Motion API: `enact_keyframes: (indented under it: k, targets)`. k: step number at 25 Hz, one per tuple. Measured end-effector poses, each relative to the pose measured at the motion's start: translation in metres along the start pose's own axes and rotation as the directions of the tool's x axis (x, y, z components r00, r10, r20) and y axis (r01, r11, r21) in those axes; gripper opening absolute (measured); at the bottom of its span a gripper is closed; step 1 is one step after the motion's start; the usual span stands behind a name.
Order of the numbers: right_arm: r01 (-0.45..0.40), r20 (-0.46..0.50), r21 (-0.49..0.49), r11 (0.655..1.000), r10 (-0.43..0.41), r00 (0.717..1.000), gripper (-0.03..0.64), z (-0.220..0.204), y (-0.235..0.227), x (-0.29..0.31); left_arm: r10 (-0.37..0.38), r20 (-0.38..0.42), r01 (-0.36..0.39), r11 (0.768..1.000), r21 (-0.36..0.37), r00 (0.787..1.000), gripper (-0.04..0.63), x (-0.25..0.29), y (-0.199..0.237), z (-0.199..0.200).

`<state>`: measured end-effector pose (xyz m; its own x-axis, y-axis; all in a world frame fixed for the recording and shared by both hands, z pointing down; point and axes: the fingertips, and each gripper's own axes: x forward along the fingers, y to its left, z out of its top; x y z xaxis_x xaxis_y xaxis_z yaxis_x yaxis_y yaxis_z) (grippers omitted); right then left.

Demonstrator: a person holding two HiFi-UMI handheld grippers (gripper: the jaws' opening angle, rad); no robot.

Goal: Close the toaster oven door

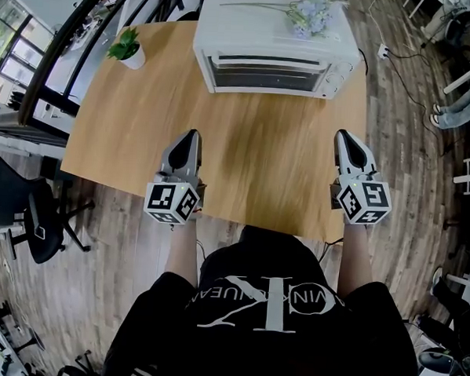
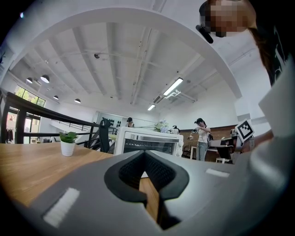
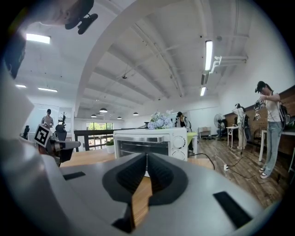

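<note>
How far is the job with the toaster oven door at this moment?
Done: the toaster oven door looks shut, standing upright. In hand: nothing; the left tongs and right tongs are closed and empty, near the table front edge, away from it. Left: seemingly nothing.

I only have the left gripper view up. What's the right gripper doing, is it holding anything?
Observer: No. The right gripper is empty, and its own view shows the jaws shut together.
Operator: Where is it relative to the toaster oven?
Observer: The head view shows it over the near right corner of the table, well short of the toaster oven and level with the left gripper.
Operator: Any cable on that side?
Observer: Yes, a cord runs from the oven's right side to a floor socket.
</note>
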<state>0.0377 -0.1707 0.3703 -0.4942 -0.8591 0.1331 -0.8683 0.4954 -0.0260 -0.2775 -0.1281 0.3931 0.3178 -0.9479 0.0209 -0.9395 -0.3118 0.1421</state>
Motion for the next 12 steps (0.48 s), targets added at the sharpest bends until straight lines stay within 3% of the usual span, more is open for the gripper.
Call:
enact_keyframes:
  k: [12]
  targets:
    - [-0.001, 0.020, -0.011, 1.000, 0.001, 1.000, 0.020, 0.0052, -0.0028, 0.0023, 0.004, 0.008, -0.004, 1.000, 0.005, 1.000, -0.008, 0.0072, 0.0042, 0.0047]
